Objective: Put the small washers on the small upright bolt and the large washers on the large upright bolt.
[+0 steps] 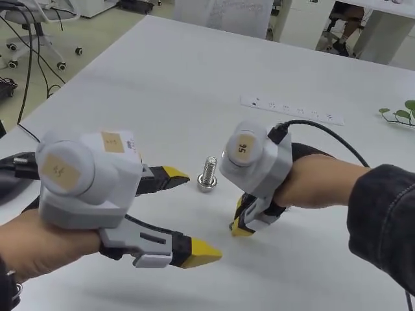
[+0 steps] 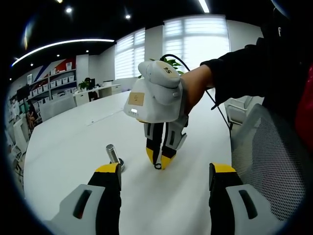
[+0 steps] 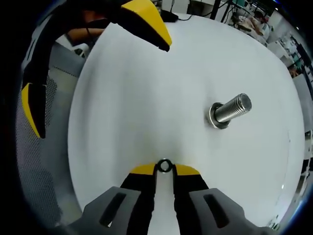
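The right gripper (image 3: 165, 170) has its jaws drawn together on a small washer (image 3: 165, 165), pinched between the yellow tips low over the white table (image 3: 122, 98). The upright bolt (image 3: 229, 110) stands near, apart from the washer, thread end up. It has a wider ring or head at its foot, and I cannot tell which. The left gripper (image 1: 193, 212) hovers on the bolt's other side with jaws wide apart, holding nothing. A power strip (image 1: 292, 109) lies farther back on the table.
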### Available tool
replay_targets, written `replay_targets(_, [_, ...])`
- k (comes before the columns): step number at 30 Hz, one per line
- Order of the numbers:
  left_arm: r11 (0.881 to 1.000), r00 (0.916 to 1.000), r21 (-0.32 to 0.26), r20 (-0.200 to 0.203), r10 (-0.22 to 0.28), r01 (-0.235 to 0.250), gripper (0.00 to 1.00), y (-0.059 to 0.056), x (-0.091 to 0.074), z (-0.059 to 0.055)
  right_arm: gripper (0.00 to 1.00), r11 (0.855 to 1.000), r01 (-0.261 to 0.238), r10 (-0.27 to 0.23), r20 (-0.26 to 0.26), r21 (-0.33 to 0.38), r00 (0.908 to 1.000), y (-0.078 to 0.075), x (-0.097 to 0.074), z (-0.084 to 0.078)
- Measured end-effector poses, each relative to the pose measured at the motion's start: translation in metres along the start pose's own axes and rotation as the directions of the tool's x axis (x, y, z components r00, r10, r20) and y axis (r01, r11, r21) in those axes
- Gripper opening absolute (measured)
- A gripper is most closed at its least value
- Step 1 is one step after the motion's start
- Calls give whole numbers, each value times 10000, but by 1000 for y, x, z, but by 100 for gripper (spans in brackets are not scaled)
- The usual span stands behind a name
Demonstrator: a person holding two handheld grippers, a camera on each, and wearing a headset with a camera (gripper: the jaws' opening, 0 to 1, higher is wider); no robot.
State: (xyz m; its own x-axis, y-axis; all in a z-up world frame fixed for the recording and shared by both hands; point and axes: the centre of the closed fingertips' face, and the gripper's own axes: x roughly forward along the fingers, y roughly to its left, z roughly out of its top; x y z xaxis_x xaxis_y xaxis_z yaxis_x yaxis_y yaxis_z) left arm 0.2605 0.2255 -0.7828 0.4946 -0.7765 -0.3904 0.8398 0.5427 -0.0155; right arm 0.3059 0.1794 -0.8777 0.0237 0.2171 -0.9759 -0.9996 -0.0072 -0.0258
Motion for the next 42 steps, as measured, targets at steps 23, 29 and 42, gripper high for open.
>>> replay_targets(23, [10000, 10000, 6, 1, 13, -13, 73, 1, 0, 0, 13, 9992, -109, 111, -46, 387, 9999, 0, 0, 1])
replay_targets(29, [10000, 10000, 23, 7, 12, -12, 73, 1, 0, 1, 13, 9995, -63, 62, 30, 323, 10000, 1, 0, 1])
replay_targets(42, [10000, 10000, 37, 36, 8, -8, 73, -1, -2, 1, 13, 9986, -66, 70, -79, 524, 9999, 3, -5, -10])
